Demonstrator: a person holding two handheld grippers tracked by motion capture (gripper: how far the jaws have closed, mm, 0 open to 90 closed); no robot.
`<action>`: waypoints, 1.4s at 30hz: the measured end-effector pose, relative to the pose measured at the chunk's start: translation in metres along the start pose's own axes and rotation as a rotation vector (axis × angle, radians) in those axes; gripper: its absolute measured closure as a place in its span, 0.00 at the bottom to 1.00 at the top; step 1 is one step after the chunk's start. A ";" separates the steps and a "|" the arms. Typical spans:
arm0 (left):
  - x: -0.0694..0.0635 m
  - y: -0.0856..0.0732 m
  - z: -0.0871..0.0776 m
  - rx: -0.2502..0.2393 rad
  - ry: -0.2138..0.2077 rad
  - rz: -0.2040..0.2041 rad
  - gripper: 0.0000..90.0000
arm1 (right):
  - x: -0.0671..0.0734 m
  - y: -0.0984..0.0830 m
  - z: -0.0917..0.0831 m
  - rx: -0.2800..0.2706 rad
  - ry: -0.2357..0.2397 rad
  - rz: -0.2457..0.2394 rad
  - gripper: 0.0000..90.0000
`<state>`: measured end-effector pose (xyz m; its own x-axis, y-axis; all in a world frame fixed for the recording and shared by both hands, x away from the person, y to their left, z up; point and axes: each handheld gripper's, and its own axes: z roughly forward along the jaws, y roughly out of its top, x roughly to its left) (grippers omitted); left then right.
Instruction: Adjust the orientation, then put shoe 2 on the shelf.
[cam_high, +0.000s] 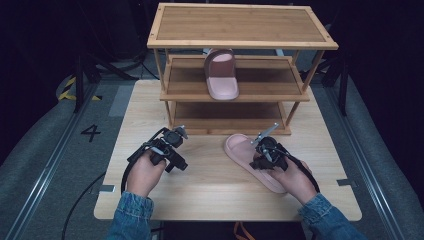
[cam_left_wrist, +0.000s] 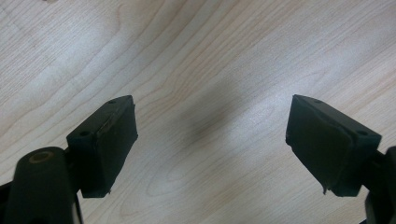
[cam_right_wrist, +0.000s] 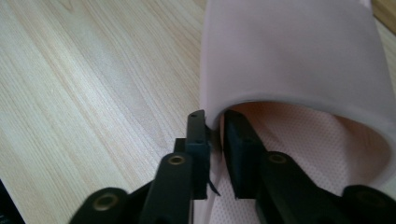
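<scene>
On the table (cam_high: 210, 185), right hand-held gripper (cam_right_wrist: 215, 133) pinches the slipper (cam_right_wrist: 299, 56) strap — left hand-held gripper (cam_left_wrist: 210, 140) gapes.

A pale pink slide slipper (cam_high: 248, 159) is laid flat on the table, sole down, its length run from ten o'clock to four o'clock, toe end at ten o'clock. A broad smooth strap (cam_right_wrist: 299, 51) is arched over a finely dotted footbed (cam_right_wrist: 299, 135). The strap's edge is pinched.
</scene>
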<state>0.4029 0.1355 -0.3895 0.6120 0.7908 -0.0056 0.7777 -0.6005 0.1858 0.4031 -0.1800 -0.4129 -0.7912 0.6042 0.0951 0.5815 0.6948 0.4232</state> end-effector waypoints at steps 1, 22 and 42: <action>0.000 0.001 0.000 0.004 0.002 0.013 0.19 | 0.001 0.000 -0.001 -0.005 -0.016 -0.006 0.93; 0.008 0.002 -0.002 -0.001 -0.027 0.011 0.19 | 0.009 -0.004 -0.073 -0.118 0.008 -0.016 0.95; 0.026 -0.012 -0.010 0.004 -0.016 -0.026 0.19 | 0.007 0.022 -0.163 -0.182 -0.009 -0.073 0.95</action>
<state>0.4082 0.1637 -0.3823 0.5937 0.8043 -0.0256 0.7940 -0.5803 0.1811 0.3799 -0.2242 -0.2560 -0.8276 0.5590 0.0501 0.4781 0.6555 0.5846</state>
